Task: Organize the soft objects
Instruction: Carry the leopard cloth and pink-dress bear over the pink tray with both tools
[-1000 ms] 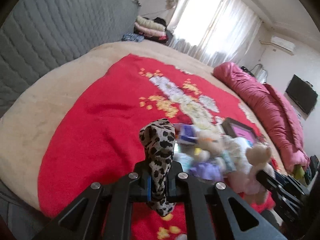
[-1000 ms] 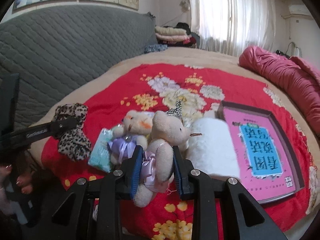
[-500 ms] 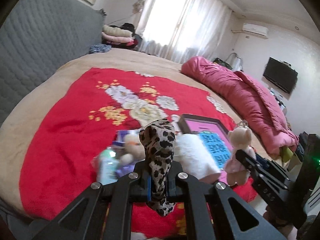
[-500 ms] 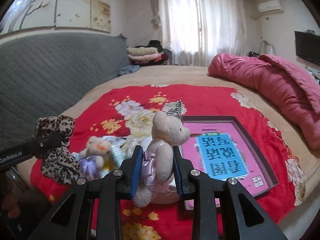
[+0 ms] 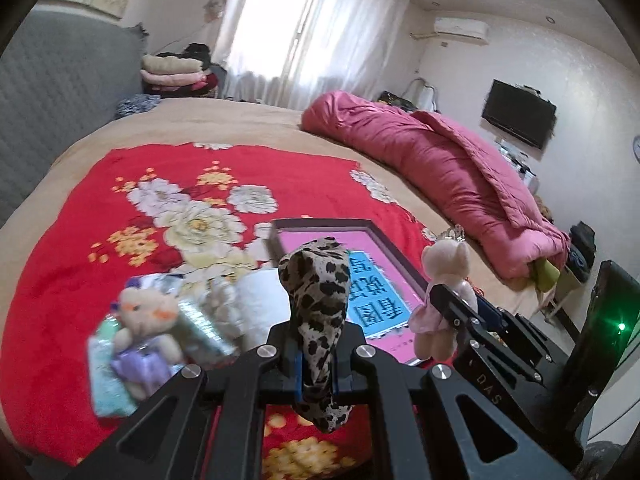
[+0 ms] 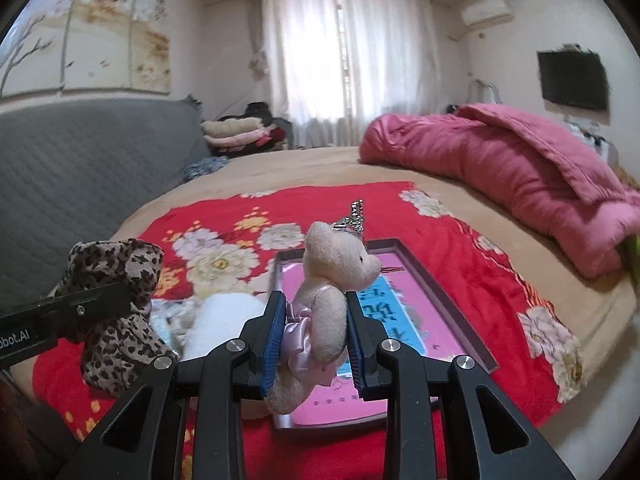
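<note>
Taking the pink framed board (image 6: 394, 334) on the red floral blanket (image 5: 68, 248) as my reference, I noted the following. Furthest left of the board, a small bear in a purple dress (image 5: 142, 328) lay on the blanket among pale packets, blurred in my left view. Between that bear and the board sat a white fluffy item (image 5: 262, 300), touching the board's left edge. My left gripper (image 5: 318, 364) was clenched on a leopard-print plush (image 5: 318, 300), held above the blanket in front of the board's near left corner and hiding part of its printed panel. My right gripper (image 6: 314, 338) was grasping a cream bear with a tiara (image 6: 334, 270) around its body, above the board's near edge and blocking my sight of the board's centre. Right of the board, well apart, a rolled pink quilt (image 6: 516, 164) lay along the bed's edge.
</note>
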The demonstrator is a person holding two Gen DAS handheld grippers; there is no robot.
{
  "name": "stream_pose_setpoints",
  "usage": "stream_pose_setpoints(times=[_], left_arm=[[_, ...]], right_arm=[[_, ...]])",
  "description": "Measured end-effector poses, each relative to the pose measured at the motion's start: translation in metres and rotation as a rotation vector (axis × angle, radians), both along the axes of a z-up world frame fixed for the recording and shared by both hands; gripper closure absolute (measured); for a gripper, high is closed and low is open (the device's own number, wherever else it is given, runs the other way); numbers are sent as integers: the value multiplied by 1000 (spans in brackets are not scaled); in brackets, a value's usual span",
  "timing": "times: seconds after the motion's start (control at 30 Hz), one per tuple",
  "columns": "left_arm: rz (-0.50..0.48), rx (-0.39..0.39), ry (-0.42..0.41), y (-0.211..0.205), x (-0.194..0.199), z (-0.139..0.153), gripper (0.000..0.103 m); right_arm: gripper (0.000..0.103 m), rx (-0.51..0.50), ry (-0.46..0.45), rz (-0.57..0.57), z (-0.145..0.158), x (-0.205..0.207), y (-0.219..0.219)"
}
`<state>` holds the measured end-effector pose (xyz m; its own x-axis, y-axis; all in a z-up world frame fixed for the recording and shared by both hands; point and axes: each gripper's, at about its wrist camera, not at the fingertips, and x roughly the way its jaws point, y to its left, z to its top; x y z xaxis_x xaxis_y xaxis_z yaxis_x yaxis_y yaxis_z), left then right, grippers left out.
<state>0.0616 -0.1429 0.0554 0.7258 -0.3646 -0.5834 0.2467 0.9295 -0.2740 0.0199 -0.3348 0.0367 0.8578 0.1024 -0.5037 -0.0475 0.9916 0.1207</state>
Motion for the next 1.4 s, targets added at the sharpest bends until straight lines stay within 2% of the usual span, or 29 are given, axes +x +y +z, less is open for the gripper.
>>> stream_pose_setpoints(times=[0.3,0.67,0.8,0.9,1.1,1.4], left_arm=[[-74,27,15,-53,27,-6,94],[-156,42,107,-118,71,-38,94],[-208,23,148,-136,79,-54,94],[-247,3,179,-144,83,-67,94],[-234,39,254,-144,97,-95,94],[-210,89,307,-135,104,-112,93]], right_arm=[[73,1,-10,-101,-7,4,-37],[73,-1,2,-201,-23,8,-77],[73,7,23,-224,-30,11,-87],[73,5,35,-229,-34,13,-93],[73,-9,75,-207,-46,27,-92],[73,-29,246,-198,-79,62,-95]])
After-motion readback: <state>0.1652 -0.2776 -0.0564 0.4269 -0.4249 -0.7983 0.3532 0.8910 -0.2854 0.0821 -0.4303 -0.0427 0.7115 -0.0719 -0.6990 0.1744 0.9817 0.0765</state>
